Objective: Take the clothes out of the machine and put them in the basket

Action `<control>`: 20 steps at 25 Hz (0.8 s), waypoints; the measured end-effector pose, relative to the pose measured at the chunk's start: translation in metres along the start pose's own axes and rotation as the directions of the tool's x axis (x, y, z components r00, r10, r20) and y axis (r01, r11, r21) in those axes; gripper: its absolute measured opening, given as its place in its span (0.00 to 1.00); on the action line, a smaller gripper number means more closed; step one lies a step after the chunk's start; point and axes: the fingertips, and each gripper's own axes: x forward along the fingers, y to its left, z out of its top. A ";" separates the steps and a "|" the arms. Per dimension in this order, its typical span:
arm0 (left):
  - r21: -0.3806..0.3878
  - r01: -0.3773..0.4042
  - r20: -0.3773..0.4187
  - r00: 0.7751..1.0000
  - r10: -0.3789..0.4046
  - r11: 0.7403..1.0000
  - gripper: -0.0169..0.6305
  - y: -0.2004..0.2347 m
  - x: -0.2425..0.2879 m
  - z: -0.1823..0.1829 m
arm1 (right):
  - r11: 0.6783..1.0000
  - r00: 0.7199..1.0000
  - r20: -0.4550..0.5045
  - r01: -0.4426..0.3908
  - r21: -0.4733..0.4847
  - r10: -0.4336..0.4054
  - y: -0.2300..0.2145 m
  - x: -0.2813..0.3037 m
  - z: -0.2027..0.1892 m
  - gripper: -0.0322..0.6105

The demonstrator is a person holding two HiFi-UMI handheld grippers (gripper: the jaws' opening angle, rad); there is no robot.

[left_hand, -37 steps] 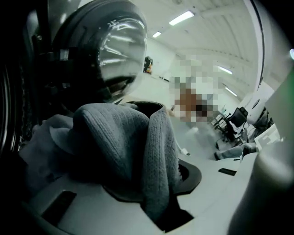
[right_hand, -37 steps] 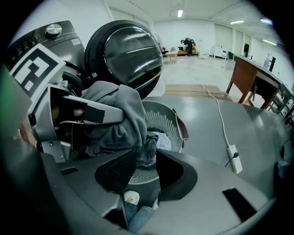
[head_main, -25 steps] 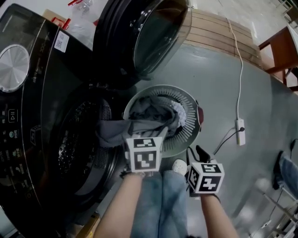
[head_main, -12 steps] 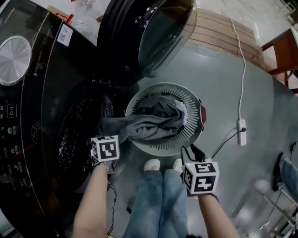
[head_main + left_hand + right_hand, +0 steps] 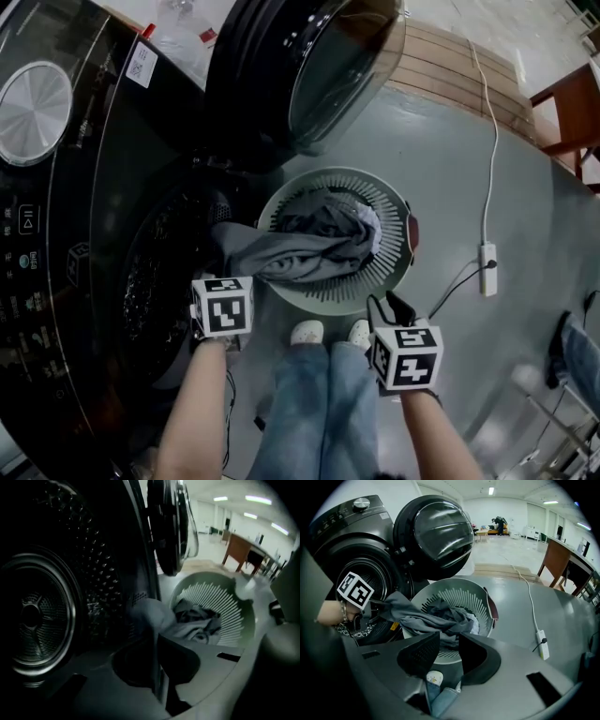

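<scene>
Grey garment (image 5: 309, 255) looks light, limp and likely to snag, bulk in the basket (image 5: 382, 199), tail trailing back over the machine (image 5: 103, 187) door lip; left tool (image 5: 157, 641) just clamped onto that tail, a sensible hold, right tool (image 5: 449, 638) narrow, empty.

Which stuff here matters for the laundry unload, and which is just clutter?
Part of the job:
washing machine, its open door, basket, grey garment draped from drum to basket, left gripper shut on it, right gripper open and empty.

Just lying about:
power strip and its white cable on the floor, wooden table.
</scene>
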 end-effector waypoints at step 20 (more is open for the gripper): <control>0.043 0.475 0.193 0.859 -0.473 0.879 0.86 -0.150 -0.047 0.066 | 0.998 0.999 0.036 0.015 0.060 -0.018 -0.003 -0.010 -0.002 0.24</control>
